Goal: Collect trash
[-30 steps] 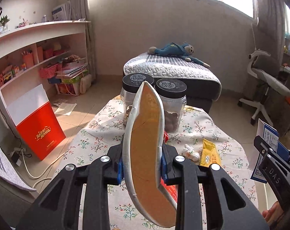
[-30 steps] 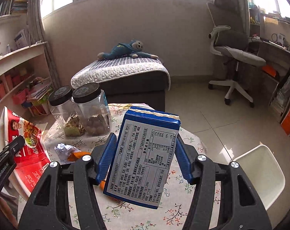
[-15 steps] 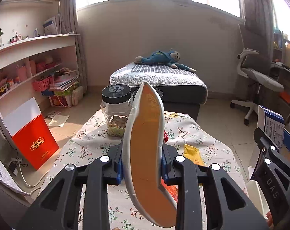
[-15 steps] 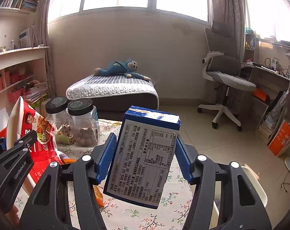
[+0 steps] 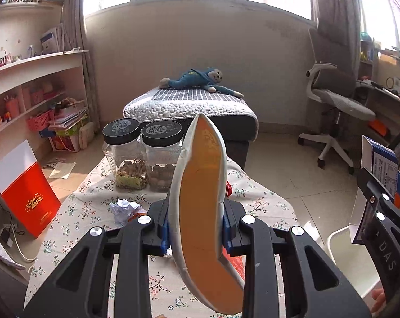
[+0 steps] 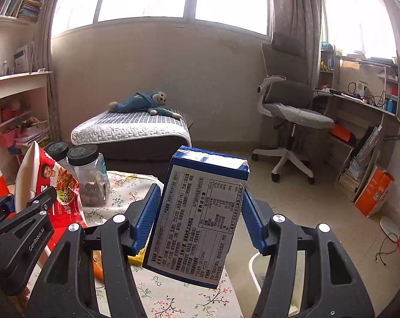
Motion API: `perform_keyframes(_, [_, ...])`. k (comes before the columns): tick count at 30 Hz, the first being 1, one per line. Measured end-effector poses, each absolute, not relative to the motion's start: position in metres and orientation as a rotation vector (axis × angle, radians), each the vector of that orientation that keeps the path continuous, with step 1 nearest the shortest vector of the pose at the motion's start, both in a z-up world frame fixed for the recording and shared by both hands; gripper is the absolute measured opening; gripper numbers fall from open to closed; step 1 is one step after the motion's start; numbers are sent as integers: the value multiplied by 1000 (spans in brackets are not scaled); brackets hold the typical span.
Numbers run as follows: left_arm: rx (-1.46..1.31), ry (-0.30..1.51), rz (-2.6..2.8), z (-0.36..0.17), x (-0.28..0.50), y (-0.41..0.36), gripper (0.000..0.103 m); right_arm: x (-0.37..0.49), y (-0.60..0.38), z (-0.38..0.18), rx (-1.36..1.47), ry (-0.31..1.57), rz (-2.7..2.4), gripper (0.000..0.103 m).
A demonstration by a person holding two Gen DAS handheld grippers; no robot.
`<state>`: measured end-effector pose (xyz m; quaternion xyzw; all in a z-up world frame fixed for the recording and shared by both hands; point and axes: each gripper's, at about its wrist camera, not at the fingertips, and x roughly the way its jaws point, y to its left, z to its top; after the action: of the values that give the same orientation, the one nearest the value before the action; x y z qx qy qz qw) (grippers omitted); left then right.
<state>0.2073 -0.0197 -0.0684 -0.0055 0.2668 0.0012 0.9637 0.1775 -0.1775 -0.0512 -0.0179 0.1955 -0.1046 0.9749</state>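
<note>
Between the blue pads of the left gripper (image 5: 197,229) a flattened snack bag (image 5: 200,212) is pinched edge-on, standing upright, orange inner face toward the camera, white rim, red printed side facing right. Same bag (image 6: 51,185) shows in the right wrist view at far left, red print with a picture on it, left gripper's black arm beside it. Right gripper (image 6: 197,220) jaws spread about halfway and pressing both sides of a blue-and-white carton (image 6: 200,214), label side toward the camera, tilted a little, held above the table edge. Carton (image 5: 377,175) also visible at the right edge of the left wrist view, clamped in the right gripper's black finger.

Below both grippers: table with floral cloth (image 5: 88,198). On it a crumpled paper ball (image 5: 124,209) just left of the left gripper's fingers, something orange next to it, partly hidden. A yellow-orange wrapper (image 6: 135,258) lies under the right gripper's left finger, mostly covered. Two clear jars with black lids (image 5: 141,156) stand side by side at the far end of the table, touching or nearly so, nuts inside.

White bin (image 6: 255,267) on the floor just right of the table, rim only partly seen behind the right finger. Beyond: padded bench with a blue plush monkey (image 5: 194,80), office chair (image 6: 290,111), shelves on the left, red-and-white bag (image 5: 25,188) on the floor.
</note>
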Motion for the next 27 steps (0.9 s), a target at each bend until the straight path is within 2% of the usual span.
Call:
perform_keyframes(18, [40,563,-150,-75,200,-120,29,152,-303,-55,63,431,-441,58])
perform_keyframes(20, [43,569,-177,-76,199,-135,29,148,-317,-56,81,432,-471,65])
perform_keyframes(22, [42,577,-208,-78,198,-151,29,139,-332,-55,103,409,-513,87])
perform_keyframes(27, [47,608,-298,-87,194,-196,29,120,-369,-50,152,365,-622,92])
